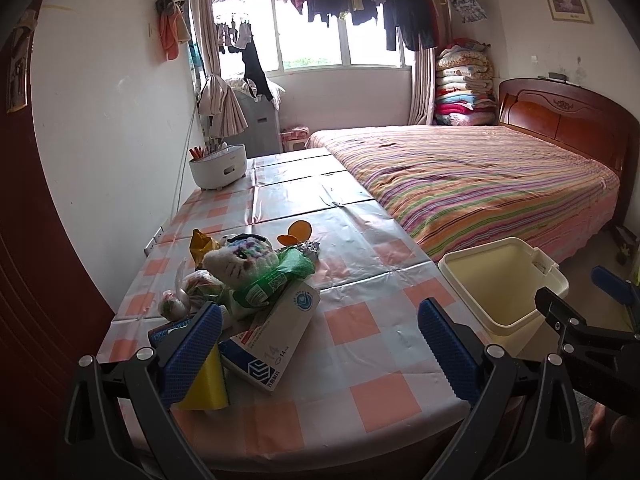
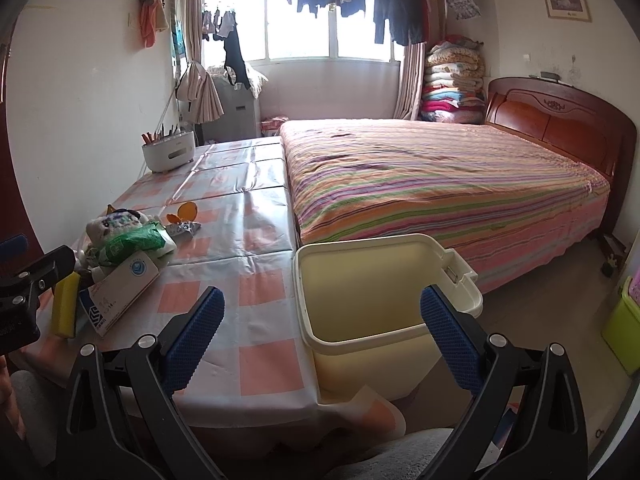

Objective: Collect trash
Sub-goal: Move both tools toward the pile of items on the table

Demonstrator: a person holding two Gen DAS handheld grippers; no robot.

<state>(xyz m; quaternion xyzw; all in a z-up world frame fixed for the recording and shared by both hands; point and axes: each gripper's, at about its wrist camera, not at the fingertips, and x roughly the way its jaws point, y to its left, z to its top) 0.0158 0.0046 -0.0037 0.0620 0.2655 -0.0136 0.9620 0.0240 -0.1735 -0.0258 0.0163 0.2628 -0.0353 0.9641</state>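
A pile of trash lies on the left of the checked table [image 1: 360, 320]: a white medicine box [image 1: 276, 332], a green packet [image 1: 272, 276], a plush toy [image 1: 236, 260], a yellow sponge-like block [image 1: 206, 384], knotted plastic bags [image 1: 188, 292], a foil wrapper [image 1: 308, 248] and orange peel [image 1: 300, 230]. My left gripper [image 1: 320, 354] is open just in front of the pile, its left pad beside the yellow block. A cream bin [image 2: 360, 372] stands at the table's right edge. My right gripper [image 2: 322, 344] is open, straddling the bin's near rim, with nothing held.
A white pen holder [image 1: 218, 164] stands at the table's far left. A bed with a striped cover [image 1: 480, 184] adjoins the table on the right. A green box [image 2: 624, 320] sits on the floor at far right. A wall runs along the table's left.
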